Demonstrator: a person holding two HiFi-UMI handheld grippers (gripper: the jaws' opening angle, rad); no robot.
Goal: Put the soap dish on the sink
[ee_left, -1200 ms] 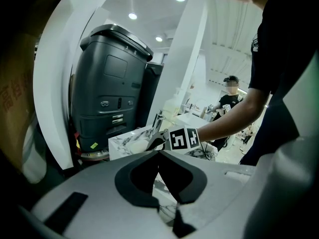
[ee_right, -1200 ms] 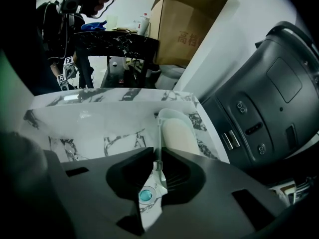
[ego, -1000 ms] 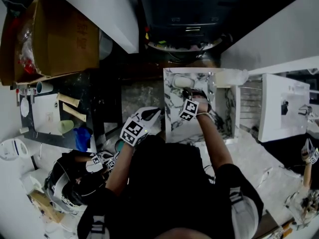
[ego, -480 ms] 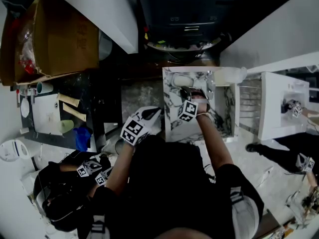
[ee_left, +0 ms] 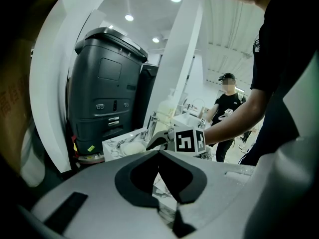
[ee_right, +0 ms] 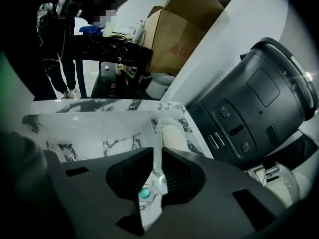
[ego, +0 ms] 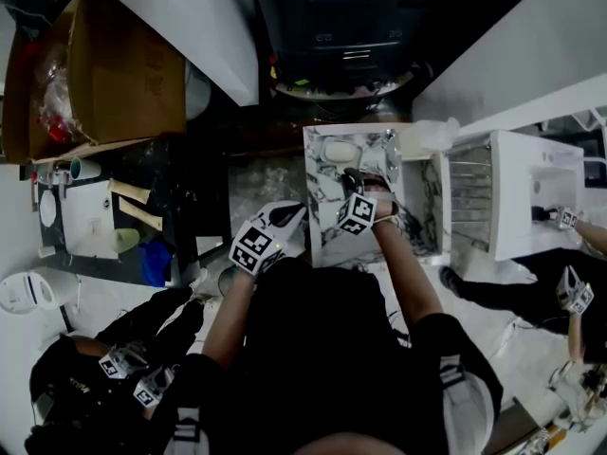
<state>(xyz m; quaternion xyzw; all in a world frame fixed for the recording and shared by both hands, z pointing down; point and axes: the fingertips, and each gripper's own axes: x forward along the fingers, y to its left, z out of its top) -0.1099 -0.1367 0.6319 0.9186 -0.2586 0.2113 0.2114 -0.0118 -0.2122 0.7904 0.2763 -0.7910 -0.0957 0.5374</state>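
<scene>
The marble sink (ego: 327,237) stands in front of me. A clear soap dish (ego: 340,150) with a pale bar of soap in it rests at the sink's far left corner. My right gripper (ego: 355,172) reaches over the basin and is shut on the dish's near rim. In the right gripper view the thin dish edge (ee_right: 156,148) is pinched between the jaws, with the soap (ee_right: 172,133) just beyond them. My left gripper (ego: 288,215) hangs shut and holds nothing, to the left of the sink. The left gripper view shows the dish (ee_left: 132,147) and the right gripper's marker cube (ee_left: 190,140).
A chrome faucet (ego: 390,155) rises just right of the dish. A black machine (ego: 341,36) stands behind the sink, a cardboard box (ego: 114,64) at far left. A white basin unit (ego: 531,192) is at right. Other people work at lower left (ego: 95,377) and far right.
My right gripper stays shut on the dish at the sink's back corner. The person at lower left has moved down and away. My left gripper has hardly moved.
</scene>
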